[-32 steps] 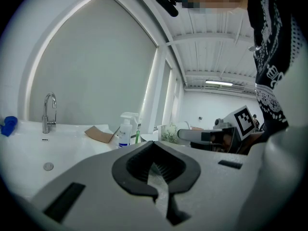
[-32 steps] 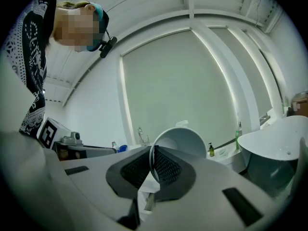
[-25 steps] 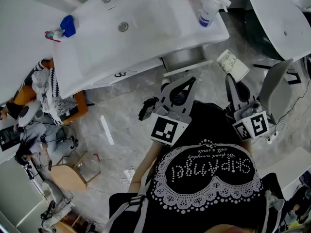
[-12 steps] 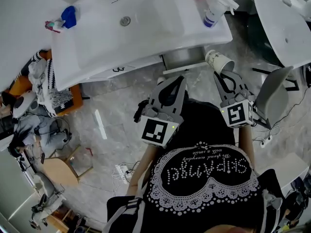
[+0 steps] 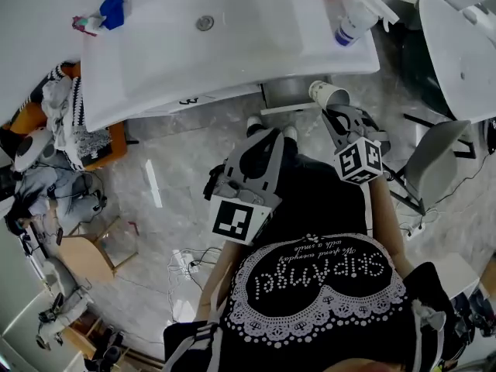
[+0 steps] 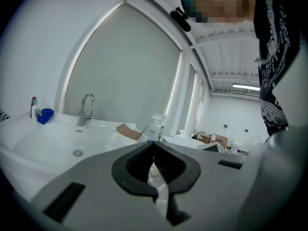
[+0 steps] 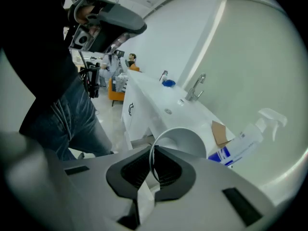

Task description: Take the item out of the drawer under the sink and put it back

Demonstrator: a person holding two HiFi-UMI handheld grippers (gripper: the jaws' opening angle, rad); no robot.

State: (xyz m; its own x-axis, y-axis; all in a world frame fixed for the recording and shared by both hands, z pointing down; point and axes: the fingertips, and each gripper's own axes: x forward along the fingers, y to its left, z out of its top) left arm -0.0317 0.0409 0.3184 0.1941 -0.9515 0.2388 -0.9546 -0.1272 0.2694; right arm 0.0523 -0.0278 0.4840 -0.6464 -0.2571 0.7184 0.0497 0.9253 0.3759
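Your right gripper (image 5: 333, 113) is clamped on the paper cup (image 5: 328, 94) rim, just beside the drawer (image 5: 288, 93) under the sink (image 5: 232, 45); left gripper (image 5: 270, 132) is closed, empty.

**Black studded top, grey tools**

The person wears a black top (image 5: 325, 208) with white studded lettering and a lace-pattern outline, and blue jeans (image 7: 72, 121). The left hand-held gripper (image 5: 271, 134) and right hand-held gripper (image 5: 332, 116) are grey, each bearing a black-and-white square-marker cube.
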